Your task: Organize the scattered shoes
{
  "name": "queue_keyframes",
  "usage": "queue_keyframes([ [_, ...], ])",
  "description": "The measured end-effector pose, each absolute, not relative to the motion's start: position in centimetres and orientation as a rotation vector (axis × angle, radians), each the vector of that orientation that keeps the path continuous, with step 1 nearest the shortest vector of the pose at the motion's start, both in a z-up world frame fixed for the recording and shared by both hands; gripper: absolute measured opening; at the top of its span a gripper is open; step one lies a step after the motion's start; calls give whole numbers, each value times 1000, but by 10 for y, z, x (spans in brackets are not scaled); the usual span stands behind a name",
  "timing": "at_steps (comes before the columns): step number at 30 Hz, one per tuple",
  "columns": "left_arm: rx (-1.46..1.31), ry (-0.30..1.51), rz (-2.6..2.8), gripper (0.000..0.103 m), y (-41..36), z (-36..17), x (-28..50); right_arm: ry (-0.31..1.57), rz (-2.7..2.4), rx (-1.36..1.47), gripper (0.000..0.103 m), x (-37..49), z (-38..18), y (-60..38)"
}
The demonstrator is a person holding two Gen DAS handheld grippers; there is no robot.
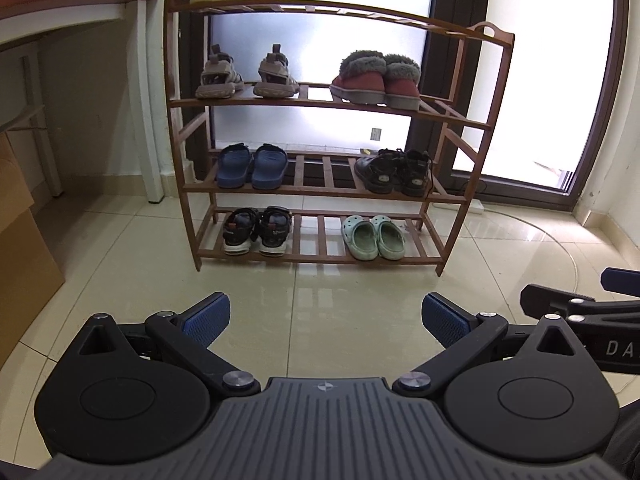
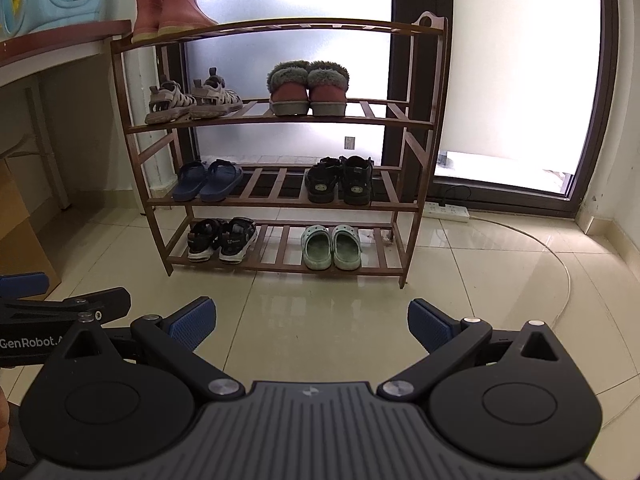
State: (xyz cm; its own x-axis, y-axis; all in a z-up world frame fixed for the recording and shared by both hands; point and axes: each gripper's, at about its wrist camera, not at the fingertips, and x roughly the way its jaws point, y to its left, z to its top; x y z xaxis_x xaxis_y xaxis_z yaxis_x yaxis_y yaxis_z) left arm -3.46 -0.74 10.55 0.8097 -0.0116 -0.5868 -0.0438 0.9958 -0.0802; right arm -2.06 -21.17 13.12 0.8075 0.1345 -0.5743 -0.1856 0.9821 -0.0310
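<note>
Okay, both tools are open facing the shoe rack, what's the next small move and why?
Probably none beyond a check: every pair on the brown wooden shoe rack sits side by side, no shoe shows on the cream tiled floor, and the left tool and right tool hold nothing. Pan to check for strays.

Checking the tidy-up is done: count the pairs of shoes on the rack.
7: boots on top; sandals, fur slippers below; blue slides, black shoes next; black sandals, green clogs lowest.

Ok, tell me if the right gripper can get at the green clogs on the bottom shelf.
Probably yes: the right gripper has open, empty jaws, and only bare floor lies before the green clogs.
</note>
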Motion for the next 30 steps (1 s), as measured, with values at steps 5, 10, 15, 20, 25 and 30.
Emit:
queue_keyframes([
  [5,-91,639,38,103,-6,106,-34,609,175,-101,102,-20,129,-209],
  [10,-81,634,55,103,-5,108,-36,610,176,-110,102,-19,128,-206],
  [15,-54,635,69,103,-7,107,-36,610,177,-115,102,-19,127,-205],
  [20,-31,616,89,103,-10,108,-37,610,178,-120,102,-18,126,-203],
  [25,-39,618,91,103,-10,108,-36,610,179,-126,102,-18,125,-202],
  [30,-41,619,92,103,-9,107,-36,609,179,-131,102,-18,124,-200],
])
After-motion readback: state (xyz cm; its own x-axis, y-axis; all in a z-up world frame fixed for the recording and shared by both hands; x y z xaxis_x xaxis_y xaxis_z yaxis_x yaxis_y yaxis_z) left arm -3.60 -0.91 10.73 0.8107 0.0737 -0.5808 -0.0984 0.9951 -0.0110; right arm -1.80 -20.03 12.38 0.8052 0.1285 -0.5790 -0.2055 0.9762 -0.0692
